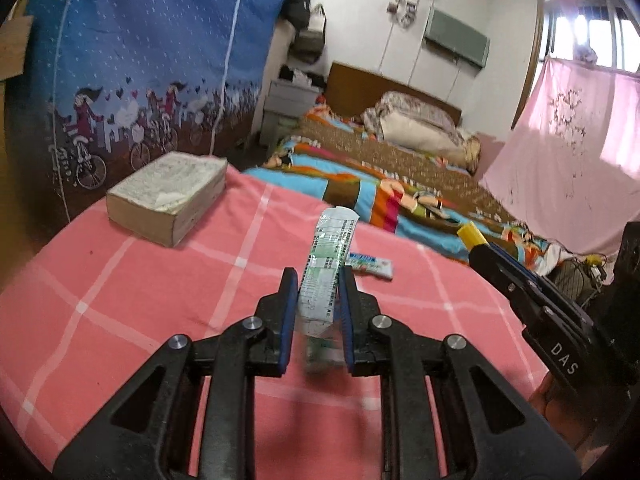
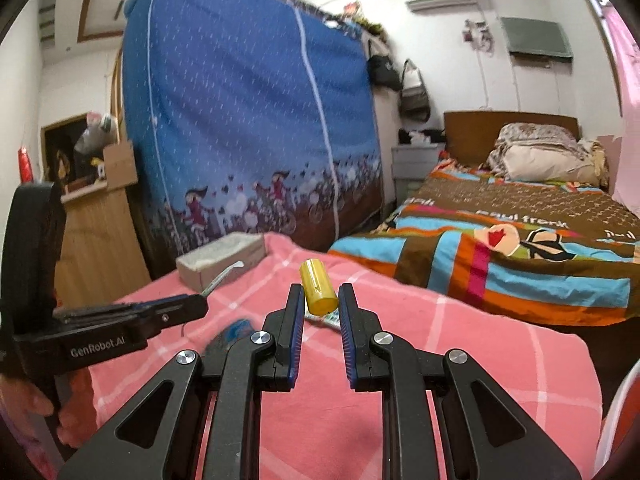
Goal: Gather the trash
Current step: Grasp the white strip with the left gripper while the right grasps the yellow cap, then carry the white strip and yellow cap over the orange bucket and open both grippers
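My left gripper [image 1: 318,280] is shut on a green-and-white plastic wrapper [image 1: 326,264] that sticks up above the pink checked cloth [image 1: 160,312]. A small blue-and-white wrapper [image 1: 370,265] lies flat on the cloth just beyond it. My right gripper [image 2: 319,294] is shut on a yellow cylinder [image 2: 317,292], held above the cloth [image 2: 480,344]; the same cylinder shows at the right of the left wrist view [image 1: 472,235]. The flat wrapper [image 2: 330,319] peeks out under the cylinder. The left gripper with its wrapper [image 2: 224,274] shows at the left of the right wrist view.
A thick worn book [image 1: 168,196] lies on the far left of the cloth, also in the right wrist view [image 2: 220,260]. A bed with a striped cover [image 2: 520,248] stands beyond. A blue wardrobe curtain [image 2: 248,128] rises behind the table.
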Available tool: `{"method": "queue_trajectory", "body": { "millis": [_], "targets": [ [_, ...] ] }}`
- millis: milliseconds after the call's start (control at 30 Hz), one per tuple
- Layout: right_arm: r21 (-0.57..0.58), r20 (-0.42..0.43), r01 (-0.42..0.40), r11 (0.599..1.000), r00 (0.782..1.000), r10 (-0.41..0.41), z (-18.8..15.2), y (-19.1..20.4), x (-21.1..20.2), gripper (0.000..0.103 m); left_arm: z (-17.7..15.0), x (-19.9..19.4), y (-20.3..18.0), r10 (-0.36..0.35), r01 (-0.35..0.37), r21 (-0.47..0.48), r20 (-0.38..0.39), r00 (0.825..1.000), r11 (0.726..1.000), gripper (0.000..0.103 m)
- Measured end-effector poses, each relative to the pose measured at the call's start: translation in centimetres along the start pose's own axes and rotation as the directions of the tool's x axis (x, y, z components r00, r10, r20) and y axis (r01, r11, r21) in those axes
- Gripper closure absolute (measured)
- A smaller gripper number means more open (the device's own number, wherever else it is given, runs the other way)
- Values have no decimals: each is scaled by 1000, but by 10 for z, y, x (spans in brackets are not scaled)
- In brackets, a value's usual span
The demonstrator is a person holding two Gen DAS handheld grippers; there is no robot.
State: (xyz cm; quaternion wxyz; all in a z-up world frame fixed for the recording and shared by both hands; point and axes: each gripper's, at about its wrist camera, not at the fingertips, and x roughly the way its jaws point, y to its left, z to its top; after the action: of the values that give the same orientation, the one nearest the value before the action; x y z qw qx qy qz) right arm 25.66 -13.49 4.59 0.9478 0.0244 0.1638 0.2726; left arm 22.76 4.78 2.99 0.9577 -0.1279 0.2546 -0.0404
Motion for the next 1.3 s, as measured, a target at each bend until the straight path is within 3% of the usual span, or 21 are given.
{"method": "queue_trajectory", "body": {
  "millis": [300, 700, 1300],
  "targets": [
    [15, 155, 24, 1000, 988, -26, -6, -4, -41, 88, -6, -34, -30, -6, -6, 57, 203, 979, 998, 79],
    [41, 271, 118, 992, 954, -125, -8, -26, -95, 88, -20, -53, -85, -114, 54, 195, 311, 944, 979, 79],
    [139, 329, 300, 944, 885, -330, -21, -95, -181, 88, -45, -53, -191, -292, 195, 338, 263, 920, 920, 79]
  ]
}}
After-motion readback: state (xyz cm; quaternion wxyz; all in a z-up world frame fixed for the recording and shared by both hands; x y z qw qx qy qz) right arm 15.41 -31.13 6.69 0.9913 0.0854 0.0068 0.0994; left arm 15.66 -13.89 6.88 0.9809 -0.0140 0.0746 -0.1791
